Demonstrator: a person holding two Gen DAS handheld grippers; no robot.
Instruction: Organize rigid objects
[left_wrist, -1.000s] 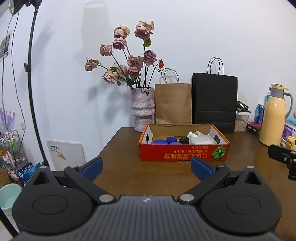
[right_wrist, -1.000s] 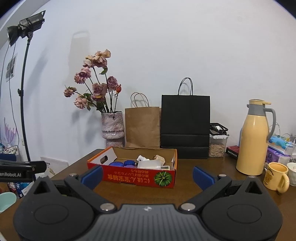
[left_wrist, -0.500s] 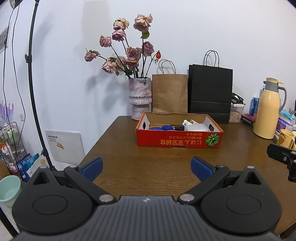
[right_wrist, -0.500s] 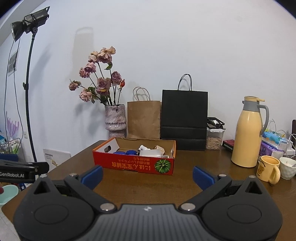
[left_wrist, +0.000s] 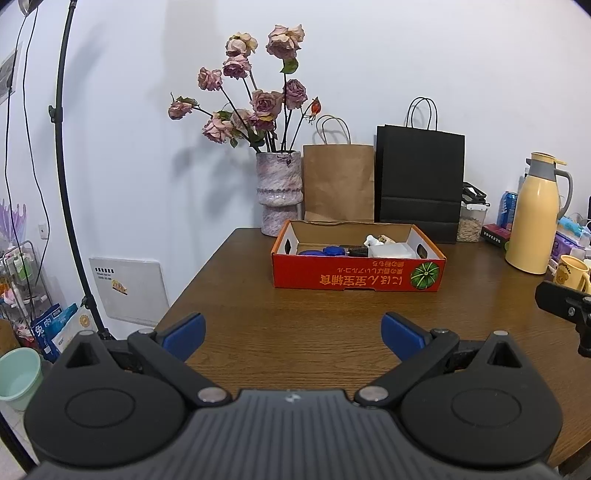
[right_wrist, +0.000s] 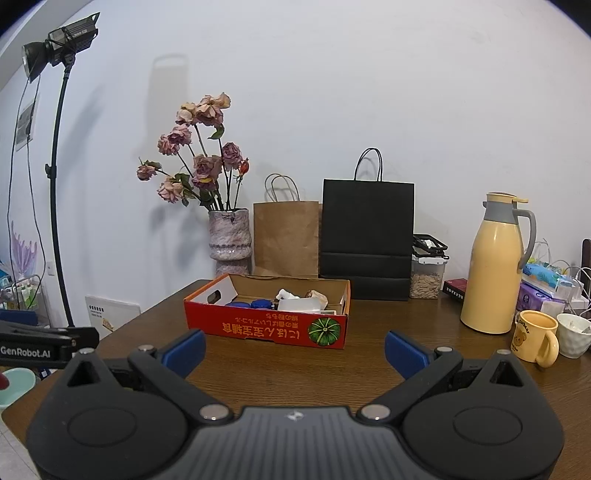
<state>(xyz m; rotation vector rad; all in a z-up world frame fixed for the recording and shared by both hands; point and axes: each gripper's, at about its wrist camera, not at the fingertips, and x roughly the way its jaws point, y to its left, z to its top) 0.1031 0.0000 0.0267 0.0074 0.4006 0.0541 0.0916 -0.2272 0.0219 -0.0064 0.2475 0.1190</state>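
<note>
Both grippers, left gripper (left_wrist: 291, 332) and right gripper (right_wrist: 293, 349), wide apart and empty, should approach the red cardboard box (left_wrist: 358, 275) slowly from above.

Both black two-finger grippers with blue pads — left gripper (left_wrist: 291, 332) and right gripper (right_wrist: 293, 349) — hover level, jaws spread wide, apparently holding nothing.

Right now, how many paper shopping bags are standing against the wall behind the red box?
2. The brown paper bag with twine handles stands beside the mottled pink vase; the black paper bag with cord handles stands right of it, behind the red cardboard box. None seem hidden.
</note>
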